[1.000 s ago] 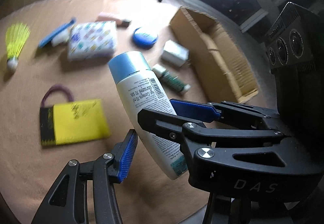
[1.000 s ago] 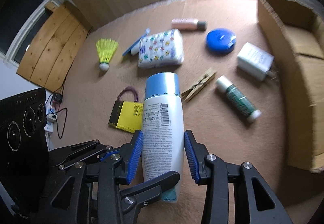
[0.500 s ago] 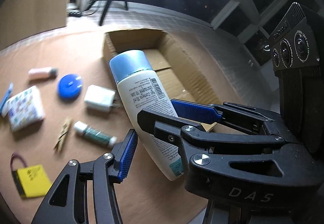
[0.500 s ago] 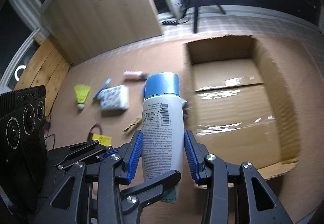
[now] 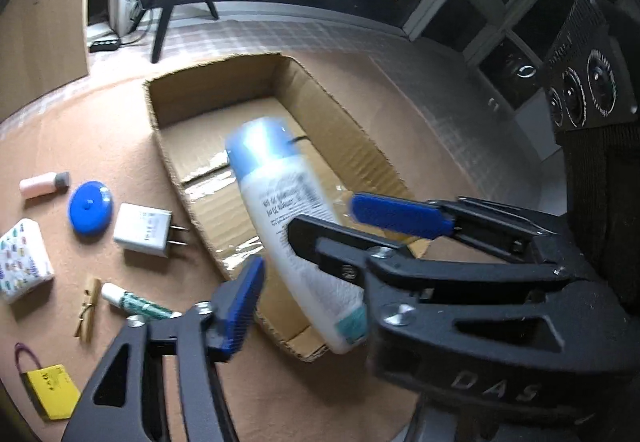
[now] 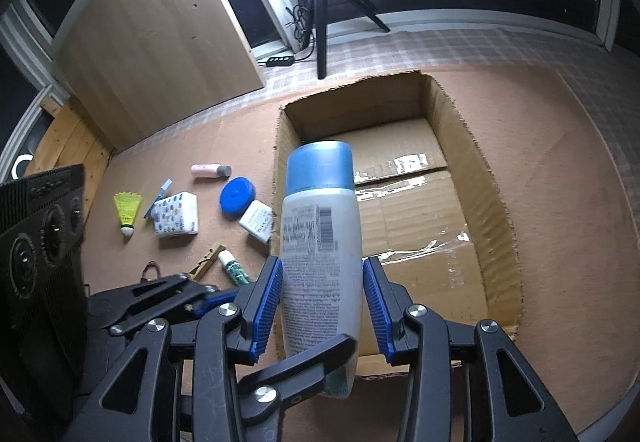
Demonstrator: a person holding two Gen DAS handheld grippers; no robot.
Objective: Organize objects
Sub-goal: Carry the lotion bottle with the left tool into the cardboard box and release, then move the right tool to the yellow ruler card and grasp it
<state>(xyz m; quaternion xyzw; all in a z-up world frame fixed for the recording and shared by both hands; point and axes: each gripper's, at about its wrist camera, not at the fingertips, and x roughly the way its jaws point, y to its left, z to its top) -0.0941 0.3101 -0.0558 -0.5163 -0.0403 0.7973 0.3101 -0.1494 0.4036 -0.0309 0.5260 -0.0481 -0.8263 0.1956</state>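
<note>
Over the open brown cardboard box (image 6: pixel 496 210), centre of the right wrist view: white plastic bottle with a light-blue cap (image 6: pixel 320 242), cap up and away, base hanging just above the near wall.

Right tongs (image 6: pixel 322 302): blue pads sit on either side of the bottle's lower body and look to be against its sides. The jaws are opening, so the grip is letting go.

Left tongs (image 5: pixel 308 238): wide and opening. The bottle passes between the pads in that view, with a clear gap on the lower-left pad. They aren't gripping anything.

Progress, my read: early. The box floor shows only tape and cardboard, so nothing is packed yet. The bottle would be item one, at the release point but not yet down.

Still out on the tan table (image 6: pixel 560 202), left half of both frames:
- pink tube with grey cap (image 5: pixel 44 183)
- blue round disc (image 5: pixel 90 207)
- white plug adapter (image 5: pixel 142 229)
- patterned tissue pack (image 5: pixel 22 262)
- wooden clothespin (image 5: pixel 89 308)
- small green-and-white tube (image 5: pixel 136 304)
- yellow flat pouch with a purple loop (image 5: pixel 50 390)
- yellow shuttlecock (image 6: pixel 127 211)
- blue stick-like item (image 6: pixel 160 196), too small to identify

That leaves nine loose items, assuming all of them go in the box.
</note>
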